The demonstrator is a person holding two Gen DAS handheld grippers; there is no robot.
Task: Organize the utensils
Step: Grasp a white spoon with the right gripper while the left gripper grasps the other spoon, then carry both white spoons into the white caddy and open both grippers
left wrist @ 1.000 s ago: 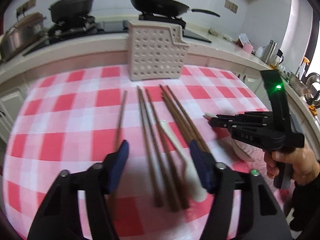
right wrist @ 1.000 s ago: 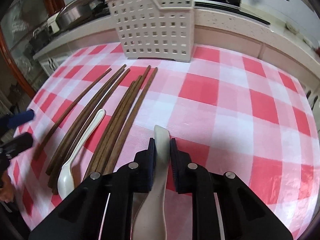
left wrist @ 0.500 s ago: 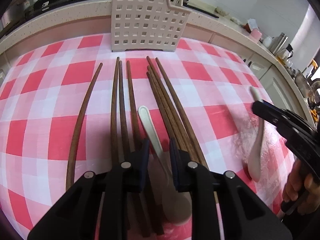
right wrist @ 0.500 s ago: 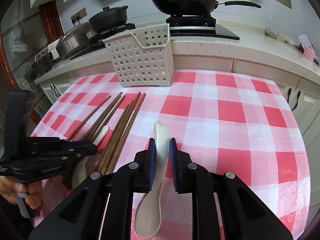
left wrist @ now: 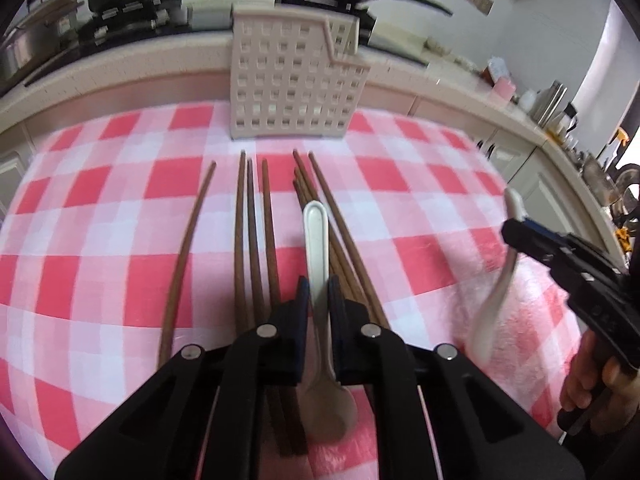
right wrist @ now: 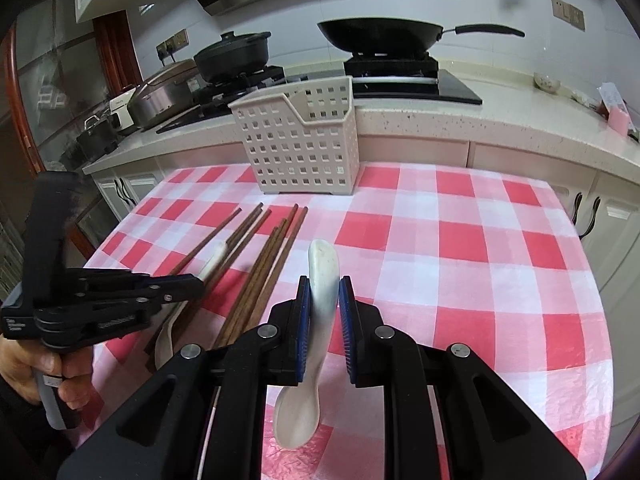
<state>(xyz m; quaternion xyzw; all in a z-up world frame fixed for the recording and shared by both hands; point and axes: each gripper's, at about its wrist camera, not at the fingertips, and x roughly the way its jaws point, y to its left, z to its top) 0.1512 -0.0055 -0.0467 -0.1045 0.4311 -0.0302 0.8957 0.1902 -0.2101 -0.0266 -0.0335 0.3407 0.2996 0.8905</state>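
Note:
Several brown chopsticks [left wrist: 248, 232] lie side by side on the red-checked tablecloth, pointing at a white perforated utensil basket [left wrist: 296, 84]. Among them lies a white spoon [left wrist: 316, 232]; my left gripper [left wrist: 318, 284] is closing on its handle, and the pads press it from both sides. My right gripper [right wrist: 324, 280] is shut on a second white spoon [right wrist: 322, 264], held above the cloth with the bowl hanging down toward me. In the right wrist view the left gripper [right wrist: 200, 280] sits low over the chopsticks [right wrist: 272, 256], short of the basket [right wrist: 300, 148].
Behind the table runs a kitchen counter [right wrist: 440, 120] with a black frying pan [right wrist: 380, 36] and a lidded pot [right wrist: 232, 56] on the stove. Cabinet doors [right wrist: 612, 224] stand past the table's right edge. A person's hand [right wrist: 48, 376] holds the left gripper's handle.
My left gripper went from wide open to closed on the spoon handle among the chopsticks. My right gripper rose with its spoon, away from the cloth.

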